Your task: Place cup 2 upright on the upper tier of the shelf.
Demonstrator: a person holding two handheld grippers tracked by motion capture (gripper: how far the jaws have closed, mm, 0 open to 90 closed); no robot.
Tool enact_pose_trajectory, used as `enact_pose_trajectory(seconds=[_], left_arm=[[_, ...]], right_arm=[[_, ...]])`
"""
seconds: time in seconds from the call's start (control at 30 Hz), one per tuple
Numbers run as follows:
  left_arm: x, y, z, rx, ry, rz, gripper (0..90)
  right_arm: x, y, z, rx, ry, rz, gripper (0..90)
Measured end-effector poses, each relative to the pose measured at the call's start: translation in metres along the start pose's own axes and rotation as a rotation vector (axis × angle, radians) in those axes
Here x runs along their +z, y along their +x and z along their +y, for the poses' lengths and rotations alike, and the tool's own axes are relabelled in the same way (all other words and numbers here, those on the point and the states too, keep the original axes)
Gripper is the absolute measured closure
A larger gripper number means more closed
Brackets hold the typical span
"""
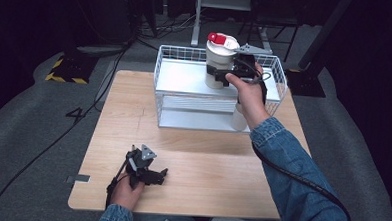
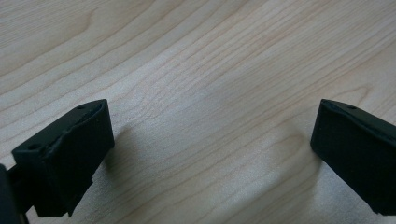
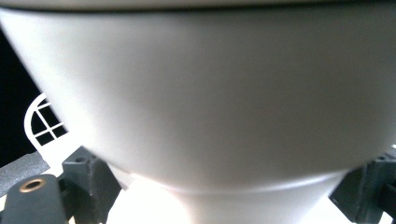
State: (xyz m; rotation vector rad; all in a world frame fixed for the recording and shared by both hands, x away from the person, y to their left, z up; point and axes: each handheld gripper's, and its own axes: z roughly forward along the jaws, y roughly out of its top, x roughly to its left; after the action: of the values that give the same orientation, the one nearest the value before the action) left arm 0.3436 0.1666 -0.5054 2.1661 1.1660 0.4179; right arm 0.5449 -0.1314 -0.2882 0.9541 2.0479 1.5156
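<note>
From above, the right tool (image 1: 225, 72) is clamped round a white container (image 1: 217, 66) with a red cap, held over the upper tier of the wire rack (image 1: 172, 92) at the counter's (image 1: 206, 181) far edge, probably for shelving; no label is readable. The left tool (image 1: 148, 172) rests near the front edge. Its own view shows its jaws apart over bare wood. The right tool's view shows the container's pale wall between its jaws.
</note>
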Motion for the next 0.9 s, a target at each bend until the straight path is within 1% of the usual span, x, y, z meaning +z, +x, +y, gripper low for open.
enact_pose_trajectory(seconds=[0.23, 0.33, 0.37, 0.4, 0.43, 0.47, 0.5, 0.57, 0.63, 0.73, 0.8, 0.83, 0.9], left_arm=[[0.000, 0.000, 0.000, -0.003, 0.000, 0.000, 0.0], [0.000, 0.000, 0.000, -0.002, 0.000, -0.001, 0.0], [0.000, 0.000, 0.000, -0.001, 0.000, 0.000, 0.0], [0.000, 0.000, 0.000, -0.001, 0.000, 0.001, 0.0], [0.000, 0.000, 0.000, -0.002, 0.000, -0.001, 0.0], [0.000, 0.000, 0.000, -0.003, 0.000, 0.000, 0.0], [0.000, 0.000, 0.000, -0.003, 0.000, -0.001, 0.0], [0.000, 0.000, 0.000, -0.004, -0.001, -0.002, 0.0], [0.000, 0.000, 0.000, -0.004, 0.000, -0.001, 0.0], [0.000, 0.000, 0.000, -0.004, -0.001, -0.002, 0.0], [0.000, 0.000, 0.000, -0.005, -0.003, -0.002, 0.0], [0.000, 0.000, 0.000, -0.001, 0.000, -0.002, 0.0], [0.001, 0.000, 0.001, -0.002, -0.002, 0.000, 0.0]], right_arm=[[0.000, 0.000, 0.000, -0.008, 0.001, 0.000, 11.6], [0.001, 0.000, -0.001, -0.016, -0.009, 0.003, 11.4], [0.001, 0.000, -0.001, -0.023, -0.006, 0.002, 10.8], [0.002, -0.001, -0.001, -0.046, 0.012, 0.009, 9.7], [0.002, -0.001, 0.000, -0.062, 0.023, 0.003, 7.4], [0.002, -0.001, 0.000, -0.065, 0.014, -0.006, 3.6], [0.002, -0.001, 0.000, -0.062, 0.009, -0.006, 0.8], [0.001, -0.001, 0.000, -0.057, 0.006, 0.000, 0.0], [0.000, 0.000, 0.001, -0.061, 0.002, -0.003, 0.0], [-0.004, 0.001, 0.002, -0.065, 0.005, -0.002, 0.0], [-0.010, 0.001, 0.004, -0.074, -0.005, -0.001, 0.0], [-0.015, 0.002, 0.005, -0.079, -0.011, -0.010, 0.0], [-0.020, 0.001, 0.006, -0.075, -0.015, -0.007, 0.0]])
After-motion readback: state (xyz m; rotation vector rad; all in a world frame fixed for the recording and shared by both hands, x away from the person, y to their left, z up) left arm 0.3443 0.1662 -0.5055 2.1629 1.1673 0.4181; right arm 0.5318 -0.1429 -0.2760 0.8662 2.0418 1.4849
